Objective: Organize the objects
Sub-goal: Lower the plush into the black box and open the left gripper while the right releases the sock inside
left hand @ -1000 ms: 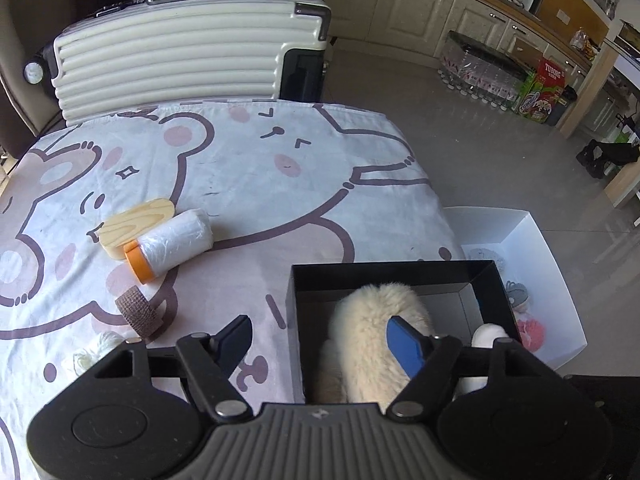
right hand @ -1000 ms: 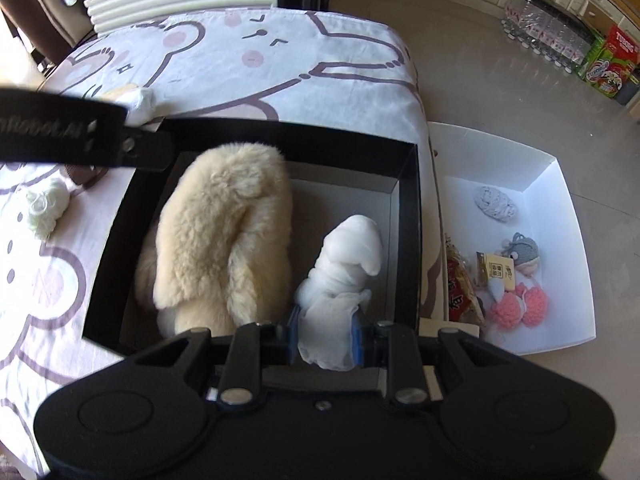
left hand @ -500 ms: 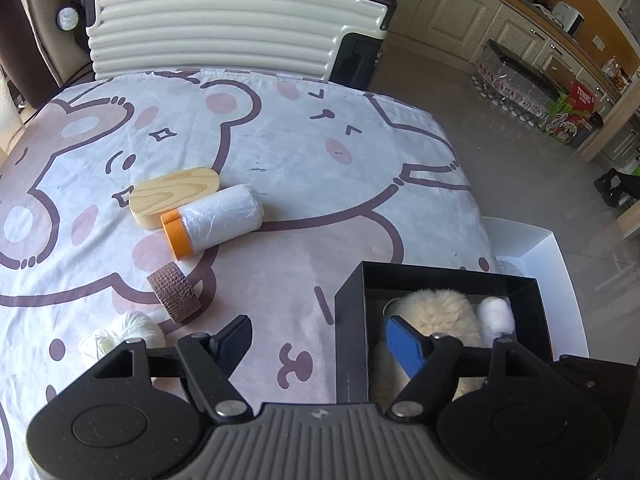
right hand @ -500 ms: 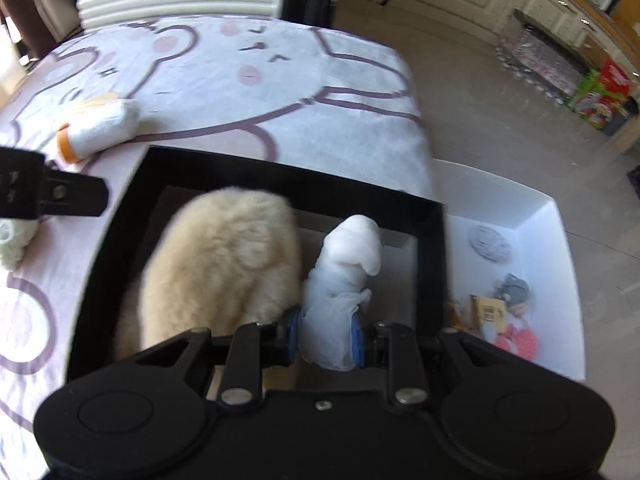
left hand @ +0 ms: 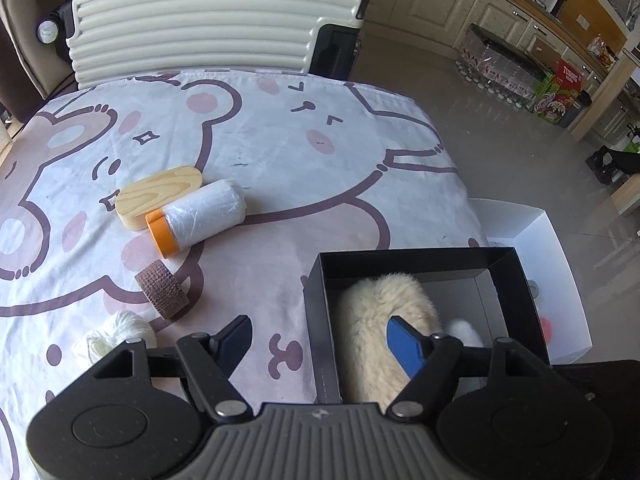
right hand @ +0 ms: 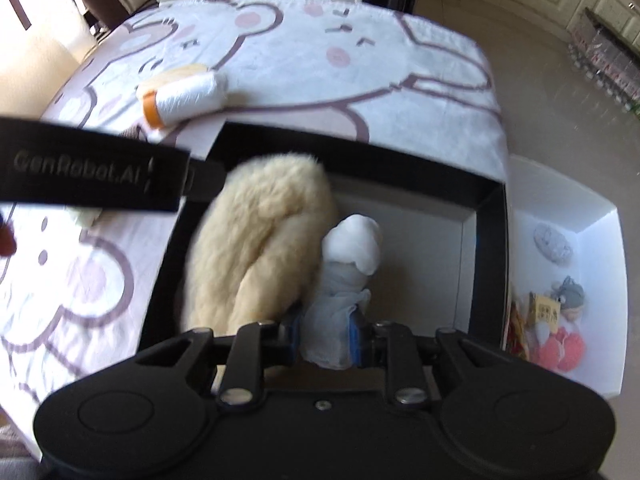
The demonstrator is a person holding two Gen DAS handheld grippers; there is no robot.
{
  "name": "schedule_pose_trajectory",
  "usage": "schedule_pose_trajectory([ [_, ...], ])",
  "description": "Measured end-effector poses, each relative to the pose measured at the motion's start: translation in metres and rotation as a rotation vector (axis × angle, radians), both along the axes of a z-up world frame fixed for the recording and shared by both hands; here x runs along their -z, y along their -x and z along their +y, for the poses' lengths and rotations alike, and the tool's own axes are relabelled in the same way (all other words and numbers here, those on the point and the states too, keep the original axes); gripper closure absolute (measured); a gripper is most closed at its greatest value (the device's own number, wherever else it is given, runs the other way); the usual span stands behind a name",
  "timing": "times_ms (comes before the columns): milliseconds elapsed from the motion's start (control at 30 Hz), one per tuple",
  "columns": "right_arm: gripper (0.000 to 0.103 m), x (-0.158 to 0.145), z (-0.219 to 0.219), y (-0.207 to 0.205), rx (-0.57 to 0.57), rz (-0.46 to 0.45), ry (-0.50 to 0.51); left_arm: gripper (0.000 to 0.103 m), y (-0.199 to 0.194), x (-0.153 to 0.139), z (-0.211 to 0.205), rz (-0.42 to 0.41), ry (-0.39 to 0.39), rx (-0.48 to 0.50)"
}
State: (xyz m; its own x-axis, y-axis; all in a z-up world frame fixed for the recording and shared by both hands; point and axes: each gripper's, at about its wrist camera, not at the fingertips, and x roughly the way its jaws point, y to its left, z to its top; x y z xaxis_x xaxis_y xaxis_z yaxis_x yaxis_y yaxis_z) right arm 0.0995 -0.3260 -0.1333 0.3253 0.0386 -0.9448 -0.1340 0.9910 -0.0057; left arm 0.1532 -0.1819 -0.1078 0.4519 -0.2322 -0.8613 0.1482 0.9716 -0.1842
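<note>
A black box (left hand: 516,292) (right hand: 486,216) sits at the table's right edge with a cream furry item (left hand: 384,312) (right hand: 260,240) inside. My right gripper (right hand: 325,332) is shut on a white rolled sock (right hand: 352,248) and holds it in the box beside the fur. My left gripper (left hand: 320,340) is open and empty, straddling the box's left wall. On the bear-print cloth lie a wooden block (left hand: 158,196), a white roll with an orange cap (left hand: 198,218) (right hand: 180,98), a brown bandage roll (left hand: 162,290) and a white yarn ball (left hand: 116,336).
A cream ribbed suitcase (left hand: 208,24) stands behind the table. A white tray (left hand: 560,248) (right hand: 600,216) with small toys sits low beyond the right edge. The left gripper's strap (right hand: 92,176) crosses the right wrist view. Kitchen cabinets and bottles lie far right.
The left gripper has shifted right and back toward the box, still open. The right gripper keeps hold of the sock in the box; its view has tilted and moved slightly.
</note>
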Motion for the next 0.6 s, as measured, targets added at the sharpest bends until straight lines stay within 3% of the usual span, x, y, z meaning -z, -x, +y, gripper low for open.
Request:
schedule_pose_trajectory([
  [133,0.078,0.004,0.003,0.013,-0.053,0.073,-0.016,0.028,0.004,0.001,-0.007,0.007,-0.012,0.020],
  [267,0.068,0.010,0.008,0.018,-0.075,0.102,-0.037,0.028,0.006,0.000,-0.012,0.007,-0.019,0.039],
  [400,0.048,0.000,0.004,0.019,-0.040,0.063,-0.033,0.028,0.007,0.000,-0.012,0.010,-0.025,0.037],
  [600,0.041,-0.028,-0.005,0.027,0.024,-0.016,-0.030,0.027,0.011,-0.004,-0.014,0.006,-0.031,0.033],
])
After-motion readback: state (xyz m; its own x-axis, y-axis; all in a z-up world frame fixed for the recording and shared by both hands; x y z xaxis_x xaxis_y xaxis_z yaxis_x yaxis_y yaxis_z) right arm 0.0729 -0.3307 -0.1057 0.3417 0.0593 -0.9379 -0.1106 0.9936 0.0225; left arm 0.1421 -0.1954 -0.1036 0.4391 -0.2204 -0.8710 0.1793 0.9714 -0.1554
